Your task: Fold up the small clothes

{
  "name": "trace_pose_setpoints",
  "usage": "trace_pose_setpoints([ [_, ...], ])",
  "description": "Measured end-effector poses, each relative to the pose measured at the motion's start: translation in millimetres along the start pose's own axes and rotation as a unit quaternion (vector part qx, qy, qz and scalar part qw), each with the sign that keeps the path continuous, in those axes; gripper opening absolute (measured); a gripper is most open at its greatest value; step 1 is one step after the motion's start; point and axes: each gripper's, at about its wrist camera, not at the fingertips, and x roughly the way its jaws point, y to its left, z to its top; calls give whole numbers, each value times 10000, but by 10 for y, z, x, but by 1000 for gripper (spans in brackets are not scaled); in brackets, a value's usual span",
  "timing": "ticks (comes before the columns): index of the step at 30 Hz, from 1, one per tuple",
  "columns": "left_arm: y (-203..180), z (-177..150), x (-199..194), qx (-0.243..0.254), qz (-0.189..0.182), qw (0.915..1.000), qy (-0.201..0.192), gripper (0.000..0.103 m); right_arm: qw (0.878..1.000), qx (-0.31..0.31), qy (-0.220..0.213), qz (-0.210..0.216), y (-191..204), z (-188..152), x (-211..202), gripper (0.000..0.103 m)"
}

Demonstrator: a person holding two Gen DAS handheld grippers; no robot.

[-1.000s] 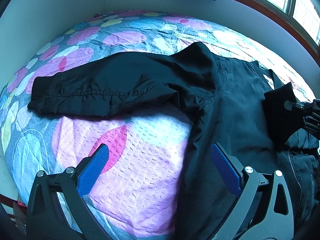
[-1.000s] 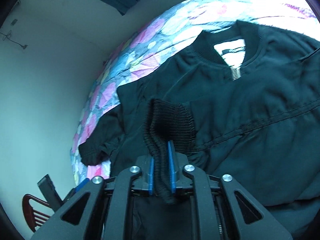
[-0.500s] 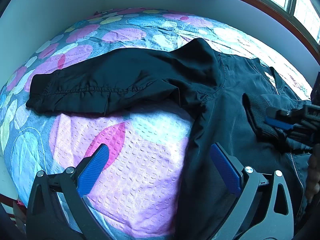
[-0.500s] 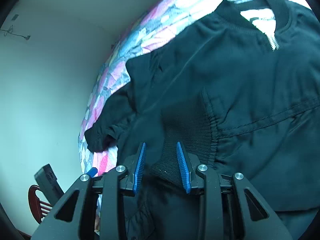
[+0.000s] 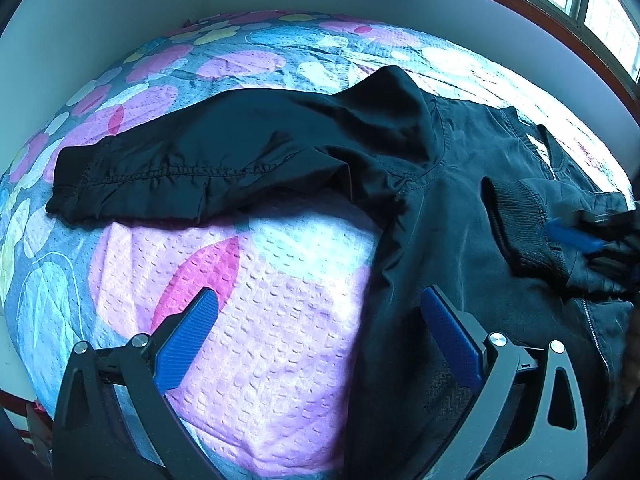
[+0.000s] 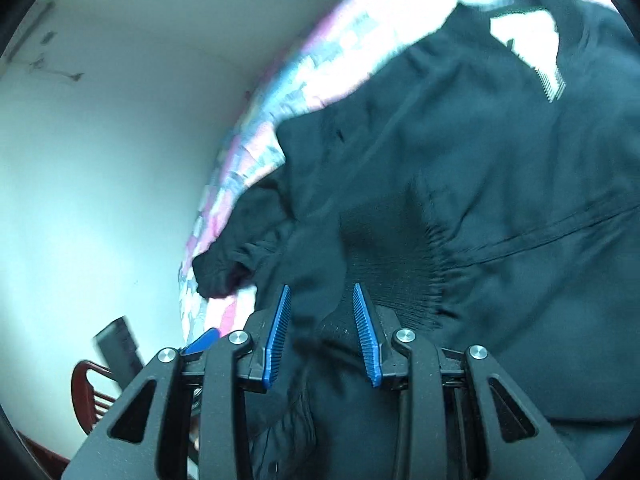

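While left claw (image 5: 316, 336) gapes, right claw (image 6: 322, 332) seemingly frees cuff (image 6: 392, 264).

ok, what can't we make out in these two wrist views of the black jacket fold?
- Black zip-up jacket: hem and far side cut off by the left wrist view's edge.
- Ribbed knit cuff: motion blur in the right wrist view hides whether the right gripper touches it.
- Red chair: mostly cut off by the frame edge.

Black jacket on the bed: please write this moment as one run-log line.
black jacket: on bed | ribbed cuff: folded across body | right gripper: open, cuff between fingers | left gripper: open, empty | other sleeve: spread out
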Motion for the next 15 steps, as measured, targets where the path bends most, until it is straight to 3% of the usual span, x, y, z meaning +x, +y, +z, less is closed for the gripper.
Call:
trace_pose_setpoints([
  [5, -20, -4, 24, 22, -9, 10000, 36, 101, 9950, -138, -947, -293, -272, -4, -1086, 35],
  [7, -38, 0, 31, 36, -17, 10000, 41, 101, 9868, 53, -1459, -695, -557, -46, -1595, 46],
  [10, -77, 8, 28, 81, -6, 10000, 29, 101, 9676, 727, -2059, -1267, -1128, -168, -2190, 46],
  [12, -106, 20, 30, 100, 8, 9999, 28, 101, 9577, 1186, -2188, -1444, -1500, -264, -2385, 46],
  [15, -154, 33, 38, 128, 36, 9999, 49, 101, 9575, 1617, -2078, -1181, -1894, -376, -2422, 46],
])
